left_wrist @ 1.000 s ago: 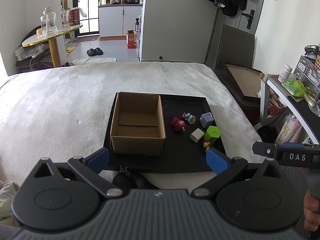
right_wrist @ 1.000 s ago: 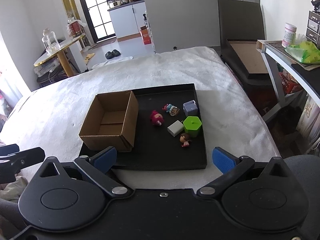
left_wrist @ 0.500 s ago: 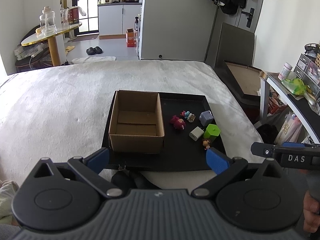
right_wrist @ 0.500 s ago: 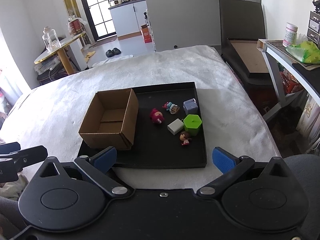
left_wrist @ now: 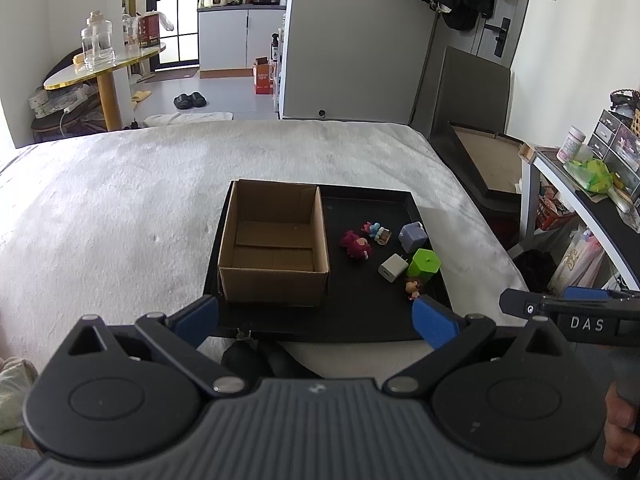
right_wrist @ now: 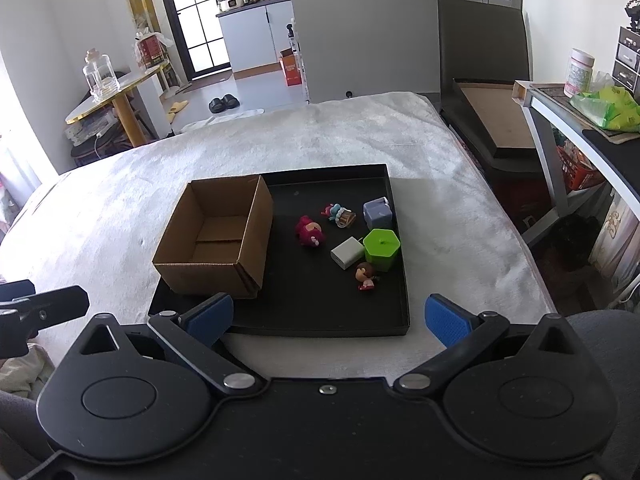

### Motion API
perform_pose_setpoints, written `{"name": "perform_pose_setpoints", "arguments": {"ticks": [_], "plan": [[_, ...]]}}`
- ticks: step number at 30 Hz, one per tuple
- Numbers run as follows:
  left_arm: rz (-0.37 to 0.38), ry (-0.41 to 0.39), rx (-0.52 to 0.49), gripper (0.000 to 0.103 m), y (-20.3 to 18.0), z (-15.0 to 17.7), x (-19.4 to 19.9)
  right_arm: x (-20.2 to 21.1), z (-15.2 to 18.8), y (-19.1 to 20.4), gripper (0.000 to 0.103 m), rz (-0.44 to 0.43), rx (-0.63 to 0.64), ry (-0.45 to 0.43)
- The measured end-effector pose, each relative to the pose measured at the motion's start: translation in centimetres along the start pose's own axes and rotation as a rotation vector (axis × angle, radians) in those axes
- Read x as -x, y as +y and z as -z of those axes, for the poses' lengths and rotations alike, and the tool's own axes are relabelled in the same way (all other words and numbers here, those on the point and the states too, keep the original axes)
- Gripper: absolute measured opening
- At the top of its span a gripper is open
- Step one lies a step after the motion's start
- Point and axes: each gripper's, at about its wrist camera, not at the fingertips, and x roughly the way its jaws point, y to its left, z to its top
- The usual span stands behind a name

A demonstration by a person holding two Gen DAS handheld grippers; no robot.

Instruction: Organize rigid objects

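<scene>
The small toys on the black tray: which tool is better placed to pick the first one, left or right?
Probably the right tool. The toys, such as the green hexagonal box, lie in the tray's right half, while the cardboard box stands before the left tool. Both tools are open and empty.

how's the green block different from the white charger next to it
The green block is bright green with a six-sided top and stands upright; the white charger is a plain white box lying flat. The green block stands taller than the white charger. The green block sits nearer the tray's right wall. Both rest loose on the black tray, outside the cardboard box.
</scene>
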Motion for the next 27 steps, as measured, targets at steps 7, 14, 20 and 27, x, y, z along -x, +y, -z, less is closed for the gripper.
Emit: {"name": "perform_pose_setpoints", "arguments": {"ticks": [7,14,20,27], "plan": [[-0.002,0.004,0.003,0.103,0.0,0.2,-0.1,-0.1,0.1,0.1,0.103,0.005,0.005,0.005],[-0.002,0.004,0.005,0.103,0.1,0.2,-0.2,-0.3,0.2,0.1,0.103,0.01,0.009,0.006],[0.002,0.012,0.006,0.103,0.1,0.3,-0.5,-0.4,0.4,0.5,0.103,0.007,0.019,0.008],[0.005,0.007,0.025,0.103,0.6,0.0,-1.2,-1.0,0.5,0.7,0.103,0.003,0.018,0.017]]}}
